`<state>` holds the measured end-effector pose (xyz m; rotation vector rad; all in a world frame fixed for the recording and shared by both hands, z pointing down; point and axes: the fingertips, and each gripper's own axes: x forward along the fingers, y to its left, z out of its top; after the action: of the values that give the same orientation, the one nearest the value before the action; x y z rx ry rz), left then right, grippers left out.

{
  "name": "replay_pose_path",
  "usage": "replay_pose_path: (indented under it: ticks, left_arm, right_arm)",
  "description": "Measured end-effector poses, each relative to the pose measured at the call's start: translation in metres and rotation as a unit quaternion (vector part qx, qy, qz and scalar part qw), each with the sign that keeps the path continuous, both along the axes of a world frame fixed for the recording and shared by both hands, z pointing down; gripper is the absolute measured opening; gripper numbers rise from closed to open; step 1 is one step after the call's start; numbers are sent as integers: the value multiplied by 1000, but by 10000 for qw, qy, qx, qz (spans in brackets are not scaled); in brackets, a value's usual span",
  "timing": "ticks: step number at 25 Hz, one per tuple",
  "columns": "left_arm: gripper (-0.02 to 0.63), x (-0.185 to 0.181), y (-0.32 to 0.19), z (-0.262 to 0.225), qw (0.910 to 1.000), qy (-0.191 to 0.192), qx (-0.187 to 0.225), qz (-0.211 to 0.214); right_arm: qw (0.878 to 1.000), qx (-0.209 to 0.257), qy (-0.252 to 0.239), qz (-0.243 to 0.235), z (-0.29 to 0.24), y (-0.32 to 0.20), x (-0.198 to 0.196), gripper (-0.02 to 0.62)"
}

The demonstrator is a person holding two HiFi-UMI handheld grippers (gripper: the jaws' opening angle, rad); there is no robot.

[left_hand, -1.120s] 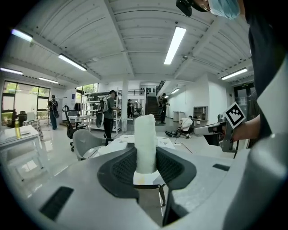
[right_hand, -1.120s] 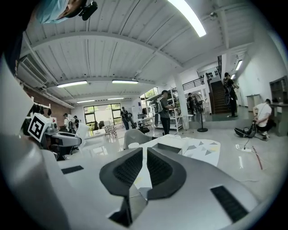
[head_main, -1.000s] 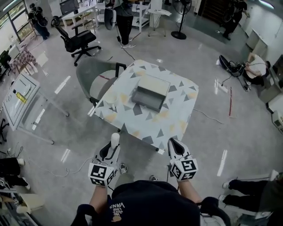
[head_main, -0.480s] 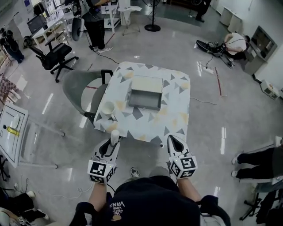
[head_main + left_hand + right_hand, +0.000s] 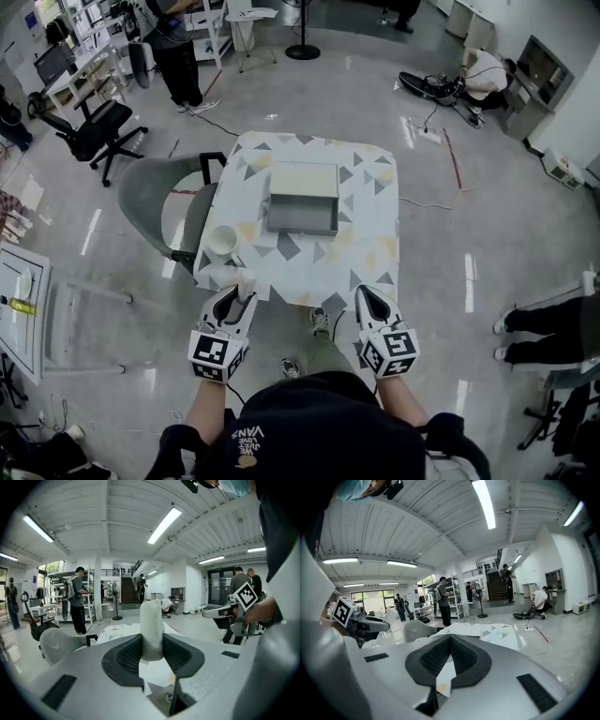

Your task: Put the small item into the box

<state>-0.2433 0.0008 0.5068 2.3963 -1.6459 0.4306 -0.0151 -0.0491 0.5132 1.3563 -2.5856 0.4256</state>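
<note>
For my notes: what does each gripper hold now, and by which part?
Left gripper clamps the small white item by one end; right gripper holds nothing, jaws shut.

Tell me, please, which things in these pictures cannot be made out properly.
Small white item: its lower end, left gripper view, hidden between the left hand-held gripper's pads.
Box: its contents, head view, too small to tell.
White cup: its inside, head view, too small.
Table: its legs, head view, hidden under its patterned top.

Bright ceiling strips, fisheye-warped edges
</note>
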Motion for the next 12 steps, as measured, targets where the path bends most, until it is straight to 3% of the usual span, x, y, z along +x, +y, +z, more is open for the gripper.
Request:
replay_pose_path:
  ticks: [12]
  left_arm:
    - [131,3,-89,19,9996,-141,-232,38]
  right_arm:
    - [9998,-165,-20,-52,10,-82,2,0]
